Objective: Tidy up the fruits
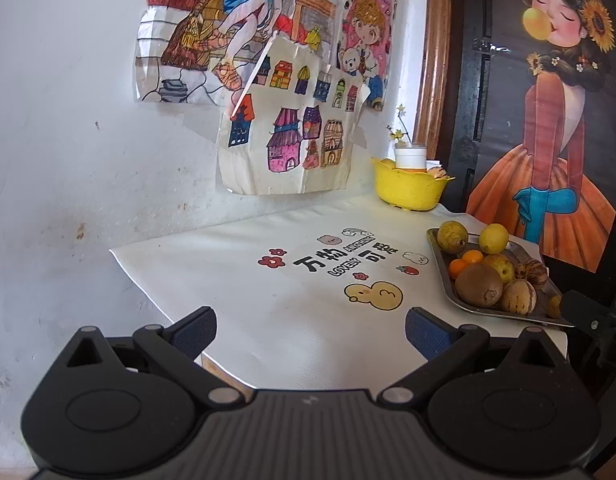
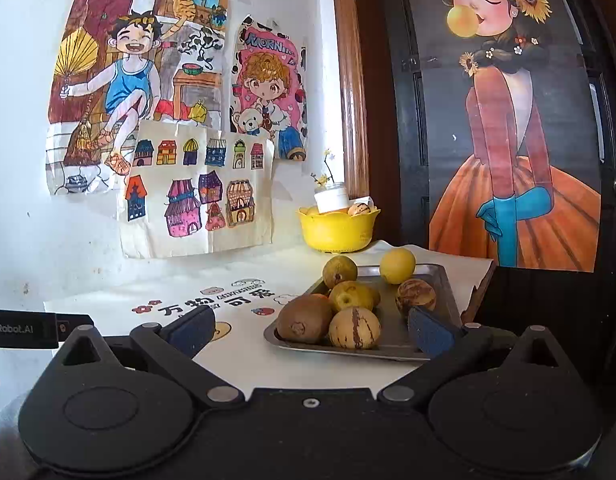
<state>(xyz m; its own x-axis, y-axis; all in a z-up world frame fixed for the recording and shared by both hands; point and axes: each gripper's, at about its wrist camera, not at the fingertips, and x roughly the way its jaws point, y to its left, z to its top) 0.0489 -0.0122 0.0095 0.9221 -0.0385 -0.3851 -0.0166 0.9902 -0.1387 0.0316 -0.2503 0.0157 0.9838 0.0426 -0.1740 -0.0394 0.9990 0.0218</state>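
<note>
Left wrist: your left gripper (image 1: 310,330) hangs over the counter (image 1: 236,280), jaws apart and empty; fruit tray (image 1: 440,258) sits right, yellow bowl (image 1: 408,190) behind | Right wrist: your right gripper (image 2: 310,328) faces the tray (image 2: 392,350), jaws apart, empty; kiwi (image 2: 304,318) nearest.

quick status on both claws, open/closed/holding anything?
Left claw: open, empty, above the white printed tablecloth.
Right claw: open, empty, facing the rectangular metal tray of fruit.
</note>
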